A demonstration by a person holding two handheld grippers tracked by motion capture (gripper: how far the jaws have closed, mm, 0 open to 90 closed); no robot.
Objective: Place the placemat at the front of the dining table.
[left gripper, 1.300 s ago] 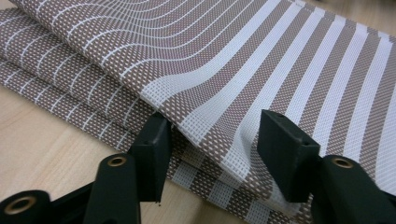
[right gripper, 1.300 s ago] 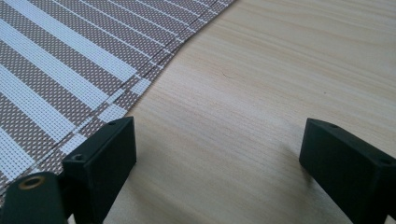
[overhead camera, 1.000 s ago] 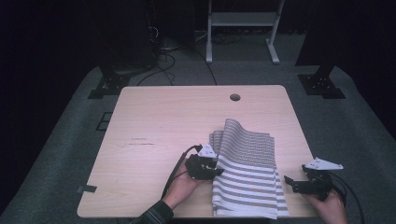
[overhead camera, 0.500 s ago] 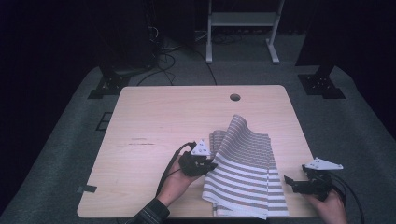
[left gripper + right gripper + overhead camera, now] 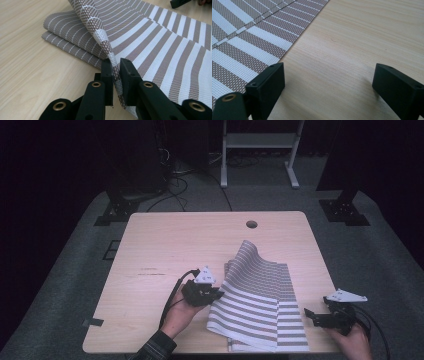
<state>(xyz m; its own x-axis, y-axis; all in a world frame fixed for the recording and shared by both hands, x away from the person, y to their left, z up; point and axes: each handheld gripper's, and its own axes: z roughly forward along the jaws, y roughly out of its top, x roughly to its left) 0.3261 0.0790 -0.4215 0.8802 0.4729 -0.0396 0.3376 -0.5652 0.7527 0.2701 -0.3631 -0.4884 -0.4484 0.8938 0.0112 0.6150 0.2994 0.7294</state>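
Note:
A brown-and-white striped woven mat (image 5: 260, 295) lies folded on the right half of the wooden table (image 5: 165, 250). My left gripper (image 5: 216, 294) sits at the mat's left edge, shut on that edge (image 5: 115, 72), which stands pinched between the two black jaws. The gripped layer rises and curls over the folded layers (image 5: 72, 30) below it. My right gripper (image 5: 309, 315) rests near the table's front right corner, just right of the mat, jaws wide open over bare wood (image 5: 329, 82). The mat's right edge (image 5: 249, 42) lies beside its left jaw.
A round cable hole (image 5: 251, 224) is in the table's far edge. The table's left half is bare wood with a dark scuff (image 5: 152, 272). Stand legs (image 5: 255, 155) and cables (image 5: 175, 175) are on the grey floor beyond.
My left gripper closed on the mat's left edge and drew it leftward and slightly up, peeling the top layer open. The right gripper stayed still.

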